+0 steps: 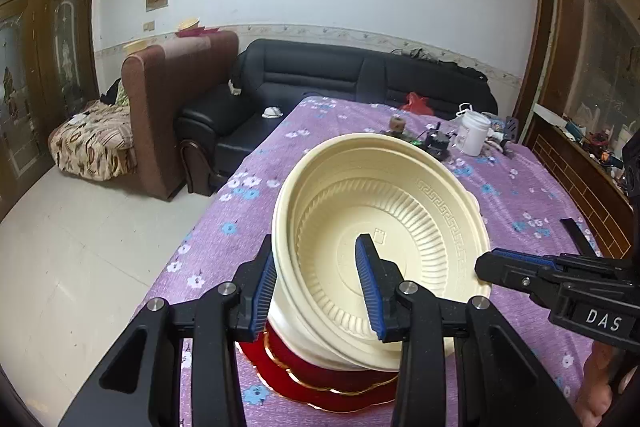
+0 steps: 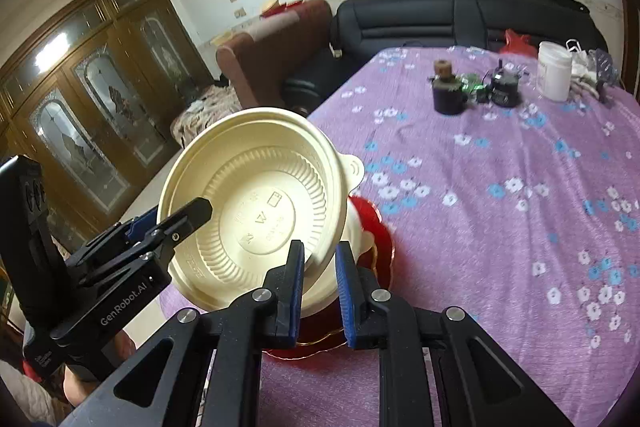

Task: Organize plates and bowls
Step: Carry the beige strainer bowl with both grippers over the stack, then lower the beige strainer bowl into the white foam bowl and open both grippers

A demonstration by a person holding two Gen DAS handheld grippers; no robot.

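Note:
A stack of cream plastic bowls (image 1: 400, 219) hangs tilted over a red gold-rimmed plate (image 1: 312, 383) on the purple flowered tablecloth (image 1: 520, 195). My left gripper (image 1: 316, 287) is shut on the stack's near wall, one pad inside and one outside. My right gripper (image 1: 486, 267) pinches the rim from the right. In the right wrist view the bowls (image 2: 256, 187) tip toward the camera, with my right gripper (image 2: 322, 291) shut on their edge. There the left gripper (image 2: 172, 217) clamps the opposite side. The red plate (image 2: 372, 227) lies partly hidden under the bowls.
At the table's far end stand a dark corked jar (image 2: 448, 95), a white tub (image 2: 554, 71) and small gadgets (image 2: 504, 87). The table's left edge (image 1: 208, 219) drops to a tiled floor. A black sofa (image 1: 360, 75) and a brown armchair (image 1: 172, 107) stand beyond.

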